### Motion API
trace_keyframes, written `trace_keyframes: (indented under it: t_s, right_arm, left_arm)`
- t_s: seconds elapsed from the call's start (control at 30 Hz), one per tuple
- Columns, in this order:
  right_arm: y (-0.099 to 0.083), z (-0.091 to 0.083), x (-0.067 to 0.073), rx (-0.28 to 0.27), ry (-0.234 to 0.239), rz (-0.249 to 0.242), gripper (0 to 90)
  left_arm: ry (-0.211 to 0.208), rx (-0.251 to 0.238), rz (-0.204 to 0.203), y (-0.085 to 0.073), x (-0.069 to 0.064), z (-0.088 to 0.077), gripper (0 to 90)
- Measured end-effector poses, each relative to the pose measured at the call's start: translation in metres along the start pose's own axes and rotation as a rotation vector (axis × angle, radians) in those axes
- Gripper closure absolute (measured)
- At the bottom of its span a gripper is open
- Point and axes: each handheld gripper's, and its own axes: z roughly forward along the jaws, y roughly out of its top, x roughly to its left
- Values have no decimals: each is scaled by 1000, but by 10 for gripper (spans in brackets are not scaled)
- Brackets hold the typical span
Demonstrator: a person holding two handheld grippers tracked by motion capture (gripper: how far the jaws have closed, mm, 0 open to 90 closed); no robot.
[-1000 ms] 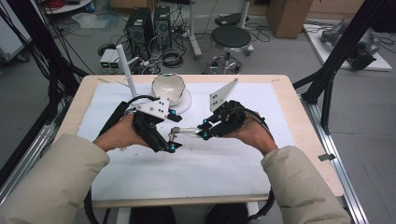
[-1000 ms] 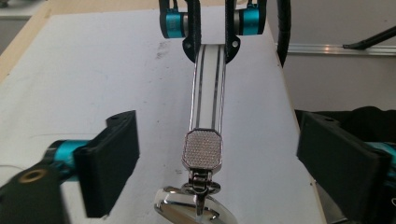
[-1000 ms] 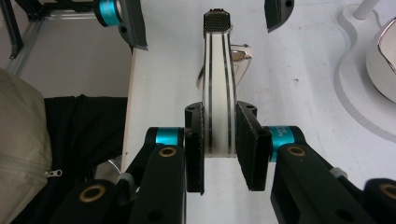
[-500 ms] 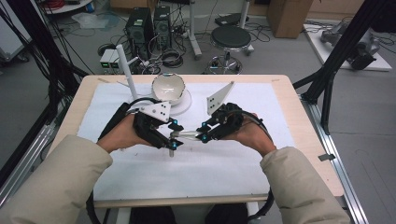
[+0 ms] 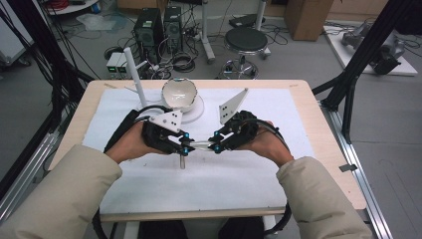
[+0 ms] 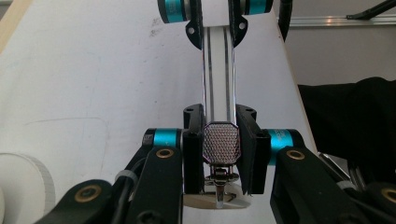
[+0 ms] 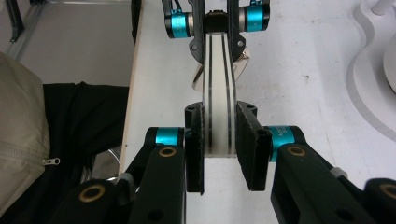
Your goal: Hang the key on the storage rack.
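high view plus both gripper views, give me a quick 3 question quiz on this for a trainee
1. True or false: the metal bar lies loose on the white mat.
2. Which gripper clamps the bar?
A. left gripper alone
B. right gripper alone
C. both
3. Fill in: beyond the hands, the bowl sits on a white ____.

Key: 1 false; 2 C; 3 stand.

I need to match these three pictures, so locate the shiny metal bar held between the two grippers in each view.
High view: the metal bar spans the short gap between both grippers, centre of the table.
Left gripper view: it runs up the middle from the near jaws to the far gripper.
Right gripper view: central, rising likewise.
Shared landmark: the white mat beneath.
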Motion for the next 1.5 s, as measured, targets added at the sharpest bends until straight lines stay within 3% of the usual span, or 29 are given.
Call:
trace_keyframes:
  t_s: [0.23,0.27,0.3,0.33,0.4,0.43,0.47,0.53,0.57,0.63,0.8,0.83,0.87,0.9,0.93,1.0,1.03,1.1,1.13,1.33,1.5]
  right_arm:
    - [-5,1,0,-41,7,-19,728]
    - [-8,1,1,-70,18,-11,548]
    - [-8,1,1,-70,18,-11,548]
    - [-9,0,1,-92,-33,-3,340]
    - [-10,-2,2,-116,-88,35,89]
    - [-10,-2,2,-116,-88,35,89]
    - [-13,-6,3,-139,-172,59,5]
    - [-15,-9,3,-163,-185,71,5]
    - [-22,-16,4,-215,-216,109,5]
    - [-26,-20,5,-229,-232,113,5]
    - [-53,-40,12,-335,-325,154,5]
    - [-66,-48,16,-390,-371,170,5]
    - [-66,-48,16,-390,-371,170,5]
    - [-73,-52,18,-424,-395,168,5]
    - [-89,-59,21,-500,-409,197,5]
    - [-105,-65,24,-556,-448,216,4]
    - [-105,-65,24,-556,-448,216,4]
    - [-127,-72,30,-615,-507,247,4]
    - [-127,-72,30,-615,-507,247,4]
    - [-163,-74,43,-699,-626,280,4]
    - [-188,-68,49,-760,-675,320,4]
  left_arm:
    - [1,-4,14,1,-1,-2,742]
    - [6,-4,9,1,-2,-2,742]
    - [11,-4,8,1,-1,-2,742]
    - [12,-3,4,0,-1,-3,742]
    - [20,-9,-5,0,1,-5,742]
    - [22,-16,-13,-1,1,-6,742]
    - [27,-21,-16,-1,2,-8,742]
    - [41,-33,-38,-2,3,-12,742]
    - [48,-41,-49,-3,4,-15,742]
    - [65,-55,-70,-4,6,-22,742]
    - [105,-123,-139,-13,14,-42,742]
    - [118,-133,-156,-15,15,-46,743]
    - [128,-146,-170,-18,17,-50,743]
    - [138,-155,-180,-20,19,-55,742]
    - [150,-169,-190,-23,21,-59,742]
    - [173,-194,-219,-28,26,-67,742]
    - [184,-205,-234,-31,28,-71,742]
    - [211,-224,-259,-37,32,-76,742]
    - [225,-232,-274,-40,34,-80,742]
    - [292,-273,-353,-61,48,-98,742]
    - [339,-279,-414,-80,58,-112,742]
